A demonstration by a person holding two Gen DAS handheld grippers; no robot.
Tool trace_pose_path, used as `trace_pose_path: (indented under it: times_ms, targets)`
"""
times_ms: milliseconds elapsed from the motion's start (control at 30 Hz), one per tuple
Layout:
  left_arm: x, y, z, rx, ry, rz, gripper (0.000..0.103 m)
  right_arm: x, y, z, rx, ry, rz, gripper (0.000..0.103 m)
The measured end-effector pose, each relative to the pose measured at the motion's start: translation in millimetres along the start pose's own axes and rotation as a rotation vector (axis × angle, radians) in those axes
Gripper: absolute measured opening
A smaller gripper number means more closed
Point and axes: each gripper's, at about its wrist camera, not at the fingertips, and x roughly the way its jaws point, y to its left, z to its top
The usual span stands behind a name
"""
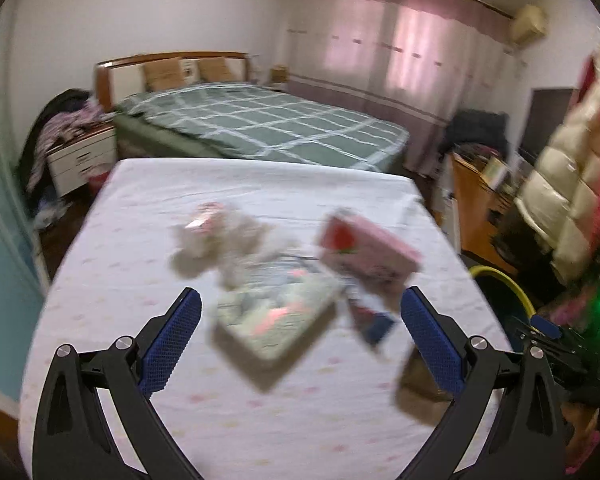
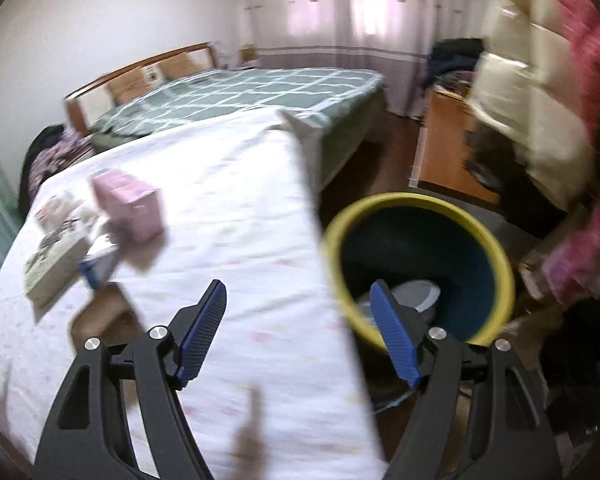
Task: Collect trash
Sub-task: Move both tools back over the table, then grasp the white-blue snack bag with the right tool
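A pile of trash lies on the white-clothed table (image 1: 140, 248): crumpled white tissue (image 1: 220, 244), a pale green flat box (image 1: 276, 320), a pink carton (image 1: 368, 252), a small blue and white box (image 1: 370, 320) and a brown piece (image 1: 416, 376). My left gripper (image 1: 300, 304) is open and empty, just above the green box. My right gripper (image 2: 298, 294) is open and empty at the table's right edge, beside the yellow-rimmed dark bin (image 2: 416, 264). A pale item (image 2: 416, 296) lies in the bin. The pink carton (image 2: 128, 208) and green box (image 2: 52, 272) also show in the right wrist view. Both views are blurred.
A green checked bed (image 1: 268, 124) stands behind the table. A white nightstand (image 1: 80, 160) with clothes is at the left. A wooden desk (image 1: 480, 208) and hanging cream and pink coats (image 1: 572, 160) are at the right. The bin's rim (image 1: 504, 280) shows beside the table.
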Motion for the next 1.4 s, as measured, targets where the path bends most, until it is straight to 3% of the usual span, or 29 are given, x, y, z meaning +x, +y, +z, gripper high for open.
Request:
trace_pose_path:
  times_ms: [300, 533, 733, 933, 1000, 1067, 1400]
  targets:
    - [-16, 66, -6, -0.094, -0.041, 0.096, 0.098, 12, 103, 20, -0.143, 0.006, 0.16, 0.07]
    - [-17, 71, -11, -0.101, -0.038, 0.102, 0.098, 46, 158, 24, -0.211, 0.093, 0.215, 0.07]
    - [-13, 74, -15, -0.111, -0.022, 0.09, 0.098, 74, 167, 24, -0.212, 0.175, 0.209, 0.069]
    - [-10, 76, -18, -0.118, -0.015, 0.078, 0.098, 88, 173, 22, -0.224, 0.205, 0.189, 0.058]
    - [-9, 77, -19, -0.12, -0.013, 0.077, 0.098, 89, 175, 22, -0.231, 0.205, 0.182, 0.053]
    - [-9, 78, -19, -0.121, -0.012, 0.076, 0.098, 88, 175, 21, -0.231, 0.202, 0.185, 0.036]
    - [-7, 77, -21, -0.123, -0.007, 0.071, 0.098, 59, 178, 19, -0.233, 0.152, 0.234, 0.035]
